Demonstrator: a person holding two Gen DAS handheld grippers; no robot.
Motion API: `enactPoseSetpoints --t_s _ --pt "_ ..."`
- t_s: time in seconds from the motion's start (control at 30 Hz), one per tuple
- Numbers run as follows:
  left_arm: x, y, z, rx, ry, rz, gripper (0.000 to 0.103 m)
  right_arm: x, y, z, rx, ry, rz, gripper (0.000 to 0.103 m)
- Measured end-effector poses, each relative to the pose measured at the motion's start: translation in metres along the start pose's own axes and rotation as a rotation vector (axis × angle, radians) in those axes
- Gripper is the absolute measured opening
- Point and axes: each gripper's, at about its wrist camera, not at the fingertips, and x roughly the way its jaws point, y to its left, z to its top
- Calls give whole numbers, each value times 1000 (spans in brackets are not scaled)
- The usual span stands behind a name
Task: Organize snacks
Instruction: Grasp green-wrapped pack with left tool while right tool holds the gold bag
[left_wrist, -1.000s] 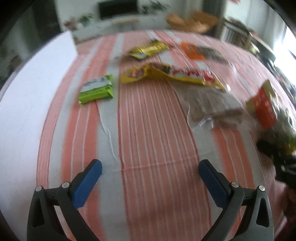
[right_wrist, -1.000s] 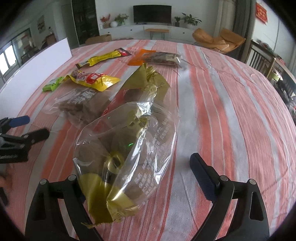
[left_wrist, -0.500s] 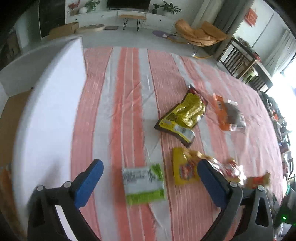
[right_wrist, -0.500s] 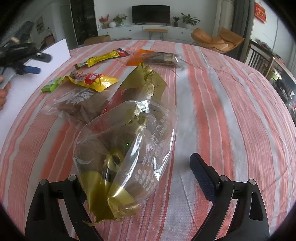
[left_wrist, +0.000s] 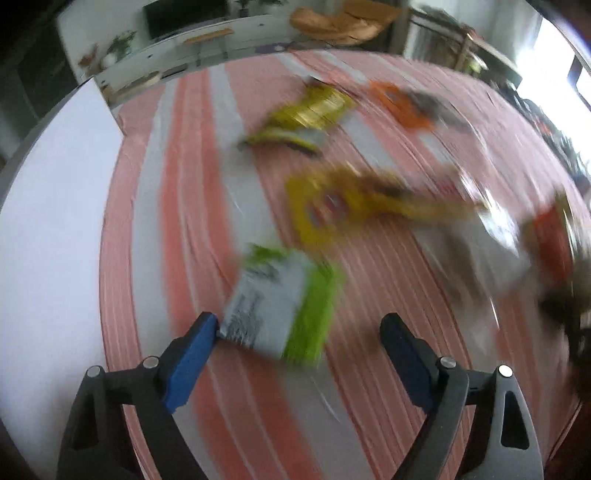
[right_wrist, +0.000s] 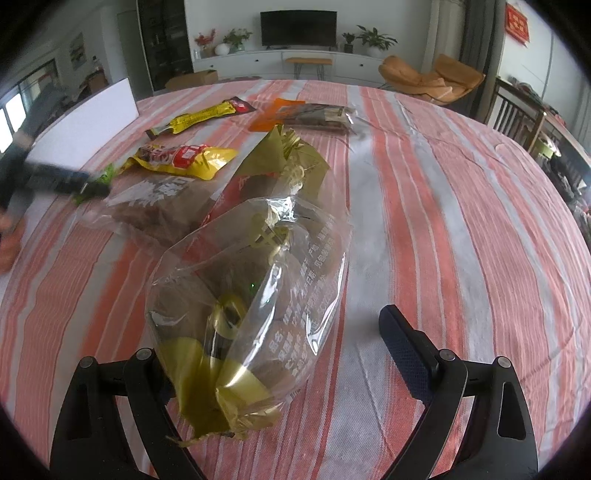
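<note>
The left wrist view is blurred by motion. My left gripper (left_wrist: 299, 328) is open, and a green and white snack packet (left_wrist: 280, 299) lies on the striped cloth between its fingers, close to the left pad. My right gripper (right_wrist: 273, 332) is open around the near end of a clear and gold bag of brown snacks (right_wrist: 255, 273); its left fingertip is hidden behind the bag. The left gripper shows as a dark blur (right_wrist: 62, 182) at the left of the right wrist view.
A yellow and red packet (right_wrist: 184, 157), a long yellow packet (right_wrist: 203, 116), an orange and clear packet (right_wrist: 306, 116) and a clear bag of brown pieces (right_wrist: 159, 206) lie on the cloth. A white board (left_wrist: 48, 229) runs along the left.
My left gripper has swung down toward the table and now frames the green and white packet. My right gripper and the clear and gold bag have not moved.
</note>
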Motion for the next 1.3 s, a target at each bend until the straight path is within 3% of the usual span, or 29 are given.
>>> enactPoseSetpoints --t_s 0.13,0.3,0.43,0.53,0.67,0.8,0.9,1.0,1.13,1.23,1.3 --pt "-13 -15 -25 9 27 -44 91 0 -1 0 0 0 -1 94" --pt "-31 10 -24 -184 -32 -136 91 0 0 0 -2 0 1 94" --pt "-21 25 -5 -286 -57 -114 91 0 0 0 -2 0 1 94" --pt "0 17 4 -281 -44 -27 91 0 0 0 -2 0 1 94" --pt "6 5 5 -212 -98 122 93 0 0 0 -2 0 1 94" --pt "2 11 -8 -188 -152 106 93 0 0 0 -2 0 1 94" --pt "5 20 -11 -183 -136 93 103 0 -1 0 -2 0 1 94" --pt "4 24 -16 -171 -177 92 103 0 0 0 -3 1 1 94" --pt "1 21 -12 -185 -148 101 103 0 0 0 -2 6 4 96" --pt "7 23 0 -179 -55 82 103 1 -2 7 -61 114 56 95" --pt "6 19 0 -161 -75 77 94 -11 -14 15 -49 182 97 95"
